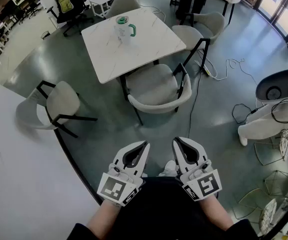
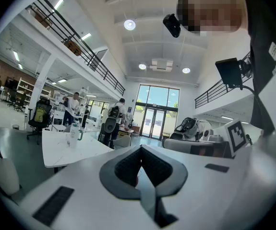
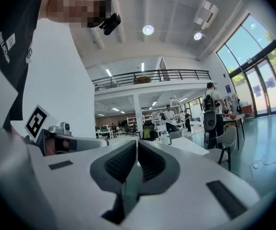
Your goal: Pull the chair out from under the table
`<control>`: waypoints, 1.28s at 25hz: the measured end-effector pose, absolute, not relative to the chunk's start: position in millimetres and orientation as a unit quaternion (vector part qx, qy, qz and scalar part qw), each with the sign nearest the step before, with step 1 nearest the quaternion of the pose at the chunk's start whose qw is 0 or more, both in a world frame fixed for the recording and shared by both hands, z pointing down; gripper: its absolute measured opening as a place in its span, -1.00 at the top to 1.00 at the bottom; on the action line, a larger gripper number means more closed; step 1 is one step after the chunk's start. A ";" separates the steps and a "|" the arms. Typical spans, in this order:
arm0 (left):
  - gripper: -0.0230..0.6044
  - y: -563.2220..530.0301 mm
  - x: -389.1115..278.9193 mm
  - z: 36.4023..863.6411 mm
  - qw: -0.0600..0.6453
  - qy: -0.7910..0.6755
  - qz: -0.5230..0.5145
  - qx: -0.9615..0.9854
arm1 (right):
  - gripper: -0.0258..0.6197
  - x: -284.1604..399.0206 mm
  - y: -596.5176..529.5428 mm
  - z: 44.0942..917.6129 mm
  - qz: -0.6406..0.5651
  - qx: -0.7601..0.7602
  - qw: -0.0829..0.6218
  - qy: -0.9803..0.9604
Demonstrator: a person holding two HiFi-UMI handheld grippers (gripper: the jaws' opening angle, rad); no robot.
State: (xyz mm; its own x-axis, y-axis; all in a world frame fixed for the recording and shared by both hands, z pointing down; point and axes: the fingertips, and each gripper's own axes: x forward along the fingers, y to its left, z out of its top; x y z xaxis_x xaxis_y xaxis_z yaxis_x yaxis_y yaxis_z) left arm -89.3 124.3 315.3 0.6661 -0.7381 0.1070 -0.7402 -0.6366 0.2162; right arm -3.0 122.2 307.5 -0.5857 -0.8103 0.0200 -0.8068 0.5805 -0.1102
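Note:
A pale upholstered chair (image 1: 156, 90) with black legs stands tucked at the near edge of the white marble table (image 1: 149, 44). Its curved back faces me. A clear jug with a green lid (image 1: 124, 28) sits on the table. My left gripper (image 1: 145, 145) and right gripper (image 1: 176, 143) are held side by side close to my body, well short of the chair, both shut and empty. In the left gripper view the jaws (image 2: 140, 150) meet with nothing between them, and the table (image 2: 68, 150) shows at the left. The right gripper (image 3: 137, 144) looks the same, pads together.
Another pale chair (image 1: 53, 106) stands at the left beside a large white tabletop (image 1: 18, 184). More chairs (image 1: 196, 31) ring the marble table. Cables (image 1: 224, 69) trail over the grey floor at the right, near white equipment (image 1: 276, 99). People stand in the distance (image 3: 169, 116).

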 end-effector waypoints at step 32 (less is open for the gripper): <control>0.91 119.1 24.3 338.8 0.148 -0.464 0.030 0.873 | 0.84 115.7 104.3 327.1 -0.104 -0.408 0.047 0.906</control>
State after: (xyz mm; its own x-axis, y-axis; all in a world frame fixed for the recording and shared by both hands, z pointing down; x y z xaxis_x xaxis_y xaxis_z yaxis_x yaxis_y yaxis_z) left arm 24.3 119.1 338.8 0.5673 -0.8015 0.1891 -0.8190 -0.5252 0.2309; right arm 115.7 104.3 327.1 -0.6627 -0.7489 0.0003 -0.7294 0.6454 -0.2267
